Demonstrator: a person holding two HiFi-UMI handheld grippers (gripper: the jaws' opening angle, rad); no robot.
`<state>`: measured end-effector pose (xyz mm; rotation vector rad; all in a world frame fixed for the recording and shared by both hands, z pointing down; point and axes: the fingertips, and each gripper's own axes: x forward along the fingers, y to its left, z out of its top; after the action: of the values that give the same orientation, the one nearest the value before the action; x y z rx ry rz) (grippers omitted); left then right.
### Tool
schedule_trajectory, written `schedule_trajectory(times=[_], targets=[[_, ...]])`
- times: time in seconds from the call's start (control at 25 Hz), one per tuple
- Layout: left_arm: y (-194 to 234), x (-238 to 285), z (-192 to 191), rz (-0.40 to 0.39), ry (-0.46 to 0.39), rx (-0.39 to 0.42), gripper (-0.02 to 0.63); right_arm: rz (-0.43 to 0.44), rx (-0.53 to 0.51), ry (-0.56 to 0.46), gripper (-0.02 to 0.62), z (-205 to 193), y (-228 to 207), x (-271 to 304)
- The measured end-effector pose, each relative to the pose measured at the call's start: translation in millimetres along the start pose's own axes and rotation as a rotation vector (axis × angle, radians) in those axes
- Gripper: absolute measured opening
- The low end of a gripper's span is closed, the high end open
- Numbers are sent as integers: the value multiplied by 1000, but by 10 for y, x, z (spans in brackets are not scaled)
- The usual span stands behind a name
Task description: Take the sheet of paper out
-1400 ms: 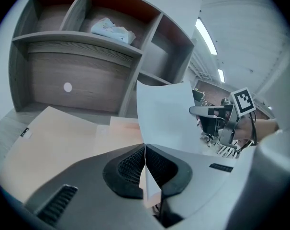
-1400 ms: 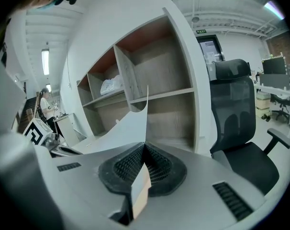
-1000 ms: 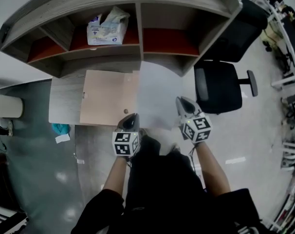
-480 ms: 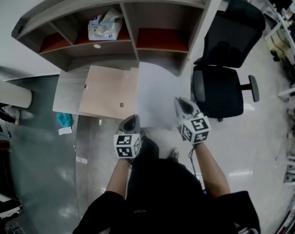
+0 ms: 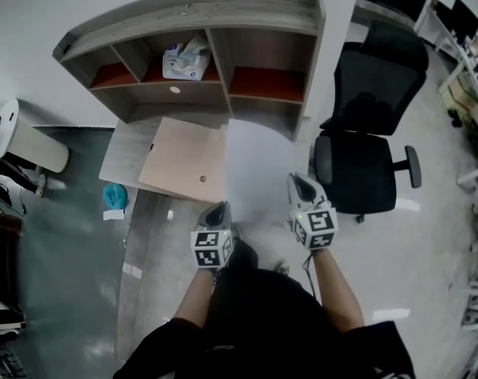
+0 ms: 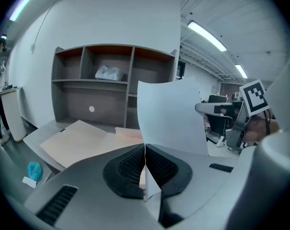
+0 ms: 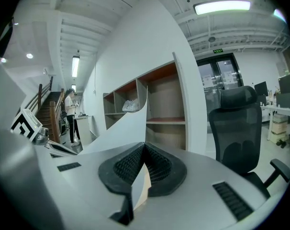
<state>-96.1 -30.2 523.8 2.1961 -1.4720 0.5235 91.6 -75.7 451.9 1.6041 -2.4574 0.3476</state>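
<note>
Both tools — left tool point(image 5: 218, 208) and right tool point(image 5: 297, 180) — are shut tight on the paper point(image 5: 255, 164) at mid-frame, one corner each, likely so it won't crumple.

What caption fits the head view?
Left gripper and right gripper pinch a white paper sheet before a grey shelf unit.

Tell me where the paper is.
Head view centre: the sheet of paper, held by left hand-held gripper and right hand-held gripper, beside the beige board.
</note>
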Motion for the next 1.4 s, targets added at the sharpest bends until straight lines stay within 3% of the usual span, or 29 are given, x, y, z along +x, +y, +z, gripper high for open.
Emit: schedule_trajectory(times=[0.24, 0.56, 0.88, 1.4], targets=[[-299, -108, 200, 24, -83, 30, 46, 31, -18, -53, 17, 153, -51, -336], [-744, -276, 229, 49, -116, 68, 46, -19, -56, -102, 17, 316, -282, -714], [-811, -354, 378, 57, -157, 61, 46, -73, -57, -114, 17, 421, -464, -898], [-850, -374, 519, 51, -179, 77, 46, -81, -46, -139, 17, 532, -499, -895]])
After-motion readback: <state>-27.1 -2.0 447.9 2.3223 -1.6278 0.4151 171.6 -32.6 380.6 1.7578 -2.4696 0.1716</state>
